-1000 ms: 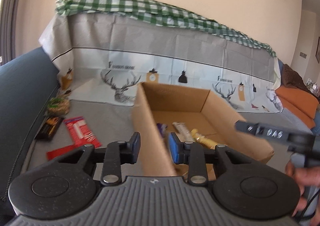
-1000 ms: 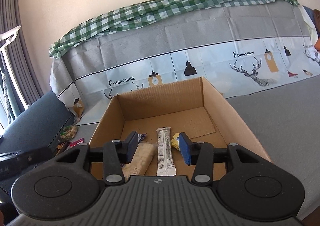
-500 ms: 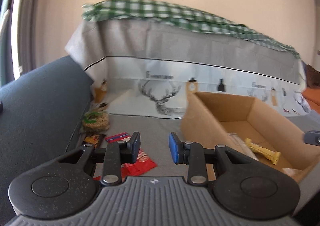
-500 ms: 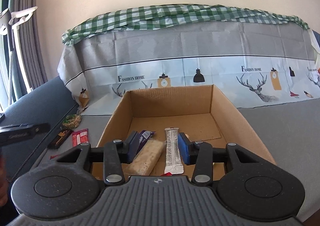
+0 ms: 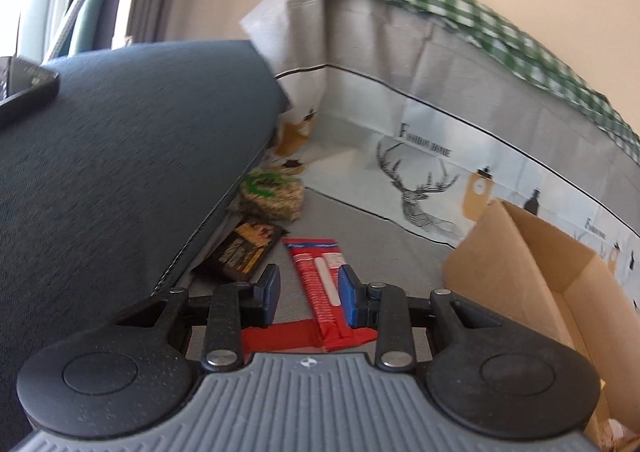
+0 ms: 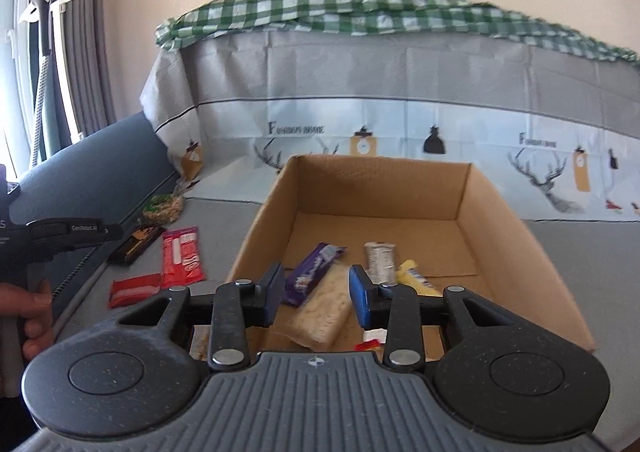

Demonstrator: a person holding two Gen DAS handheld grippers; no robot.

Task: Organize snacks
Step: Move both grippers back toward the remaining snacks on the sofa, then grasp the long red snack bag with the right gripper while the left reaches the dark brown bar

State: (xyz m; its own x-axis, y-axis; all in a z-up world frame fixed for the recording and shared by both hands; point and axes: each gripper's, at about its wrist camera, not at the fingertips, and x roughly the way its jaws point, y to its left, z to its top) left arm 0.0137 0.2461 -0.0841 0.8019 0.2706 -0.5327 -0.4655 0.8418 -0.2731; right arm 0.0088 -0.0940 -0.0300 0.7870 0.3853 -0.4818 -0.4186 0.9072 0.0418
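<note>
Left claw (image 5: 306, 294): hovering released, jaws apart, over the long red snack packet (image 5: 320, 284) lying on the grey sofa seat (image 5: 360, 228) near its left edge.
Right claw (image 6: 316, 294): hanging released above the near end of the cardboard box (image 6: 520, 252).
Box contents: purple bar (image 6: 310, 272), pale bar (image 6: 324, 306), silver packet (image 6: 380, 258), yellow packet (image 6: 416, 278).
Outside the box: dark packet (image 5: 244, 248), round oat snack (image 5: 272, 196), small red packet (image 6: 134, 289), all lying by the armrest (image 5: 120, 172).
</note>
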